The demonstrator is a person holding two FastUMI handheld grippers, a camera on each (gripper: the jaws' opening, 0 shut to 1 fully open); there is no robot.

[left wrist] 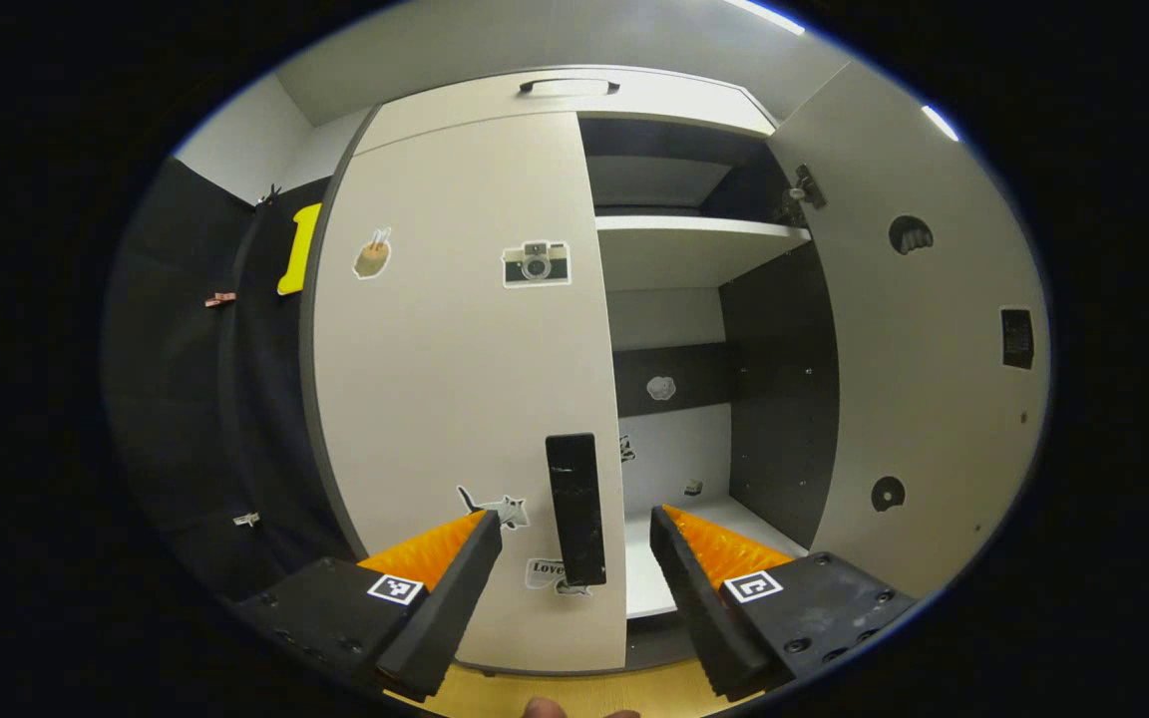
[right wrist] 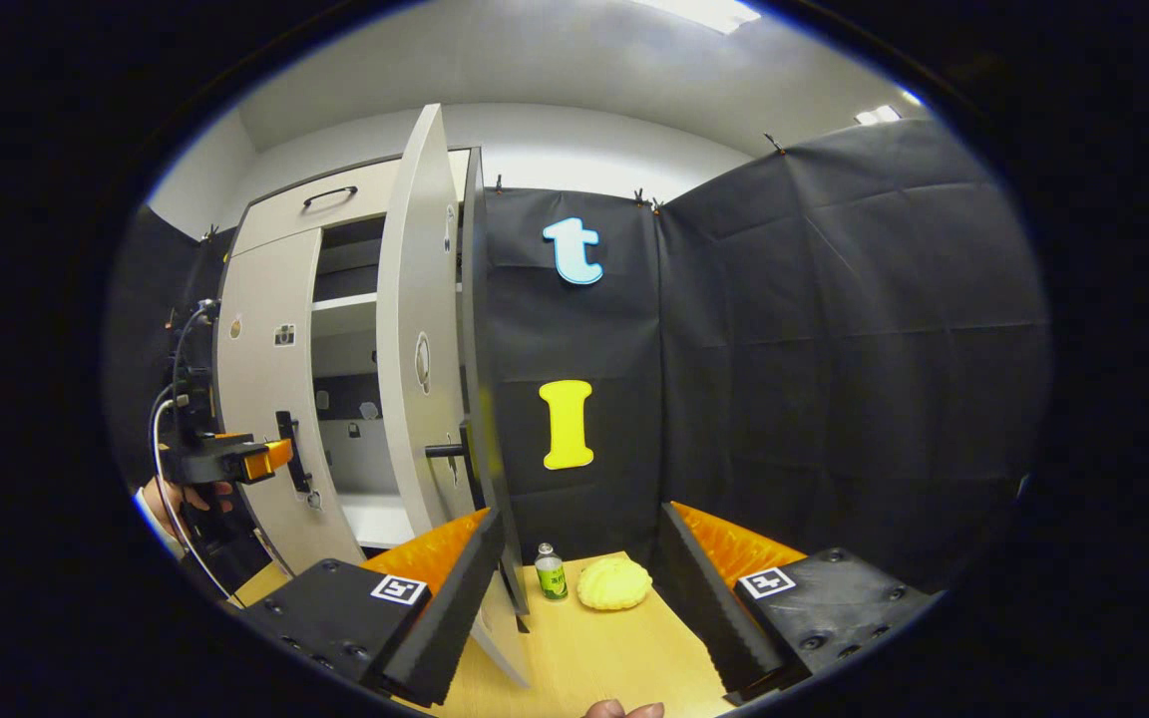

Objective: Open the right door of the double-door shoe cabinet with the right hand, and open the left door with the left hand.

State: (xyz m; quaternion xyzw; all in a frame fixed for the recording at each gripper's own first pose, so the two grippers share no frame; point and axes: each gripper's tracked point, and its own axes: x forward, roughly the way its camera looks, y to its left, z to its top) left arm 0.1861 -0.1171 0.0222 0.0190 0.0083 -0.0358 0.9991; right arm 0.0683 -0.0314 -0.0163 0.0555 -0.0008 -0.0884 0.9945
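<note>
In the left gripper view the cabinet's left door (left wrist: 455,379) is closed, pale with small stickers. Its black vertical handle (left wrist: 574,509) stands between the fingers of my open left gripper (left wrist: 574,514), a little ahead of the tips. The right door (left wrist: 924,349) is swung wide open, showing white shelves (left wrist: 694,231) inside. In the right gripper view this open right door (right wrist: 420,329) appears nearly edge-on, with its handle (right wrist: 445,451) sticking out. My right gripper (right wrist: 579,511) is open and empty, just right of that door. The left gripper (right wrist: 240,461), held by a hand, sits at the left door's handle (right wrist: 287,449).
A small green-labelled bottle (right wrist: 551,572) and a yellow bun-shaped object (right wrist: 613,583) rest on the wooden surface (right wrist: 594,648) ahead of the right gripper. Black cloth walls (right wrist: 814,349) close in the right side. A drawer with a dark handle (left wrist: 567,85) tops the cabinet.
</note>
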